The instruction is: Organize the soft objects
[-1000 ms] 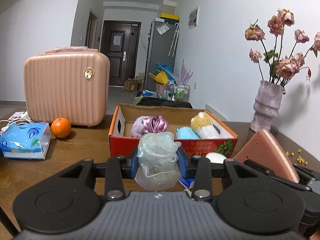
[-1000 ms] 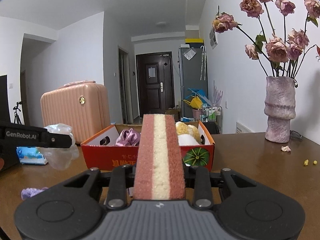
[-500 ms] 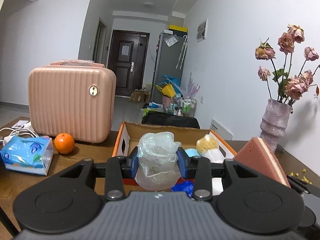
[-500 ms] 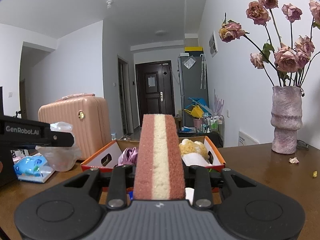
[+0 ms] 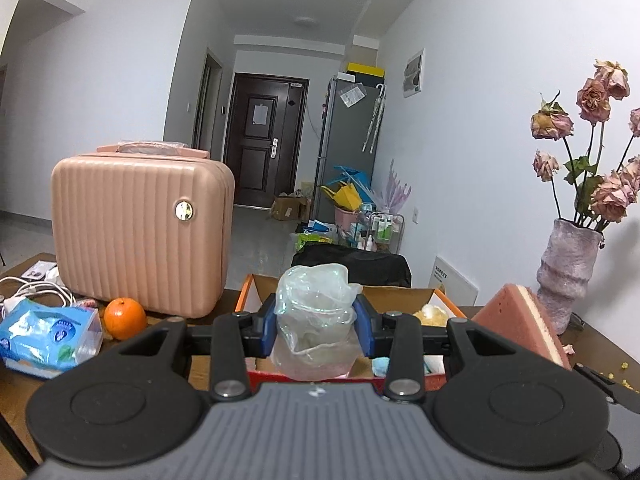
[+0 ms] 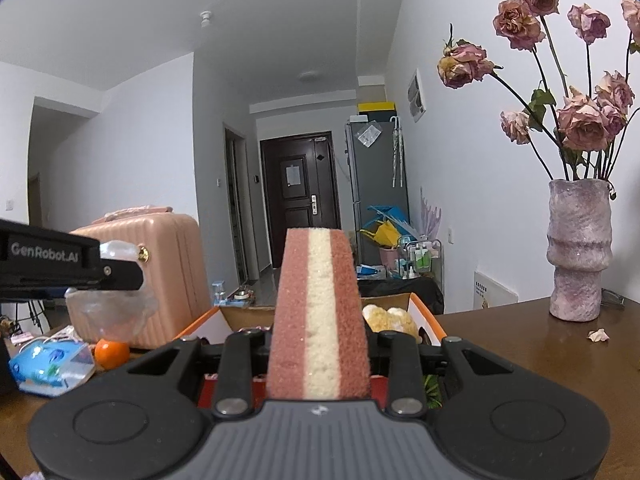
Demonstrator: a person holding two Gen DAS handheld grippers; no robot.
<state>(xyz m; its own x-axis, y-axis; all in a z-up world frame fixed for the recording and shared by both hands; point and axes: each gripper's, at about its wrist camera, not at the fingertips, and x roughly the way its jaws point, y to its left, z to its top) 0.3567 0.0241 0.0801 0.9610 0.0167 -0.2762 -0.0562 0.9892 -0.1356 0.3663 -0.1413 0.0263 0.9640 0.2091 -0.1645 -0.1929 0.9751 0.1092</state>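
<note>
Sponge (image 6: 318,312) clamped right, crumpled plastic (image 5: 316,316) clamped left | step: carry | next: release over box (image 5: 404,294) at 12 o'clock

One ribbed pink hard-shell suitcase (image 5: 140,236) stands at left of the left wrist view, with one round orange fruit (image 5: 125,317) and one blue plastic tissue pack (image 5: 44,334) at lower left. One orange cardboard box (image 5: 250,292) sits at centre. One crumpled clear plastic bag (image 5: 316,316) and one pink-and-cream layered sponge (image 6: 318,316) appear. One mottled purple ceramic vase (image 6: 578,252) stands at right.
</note>
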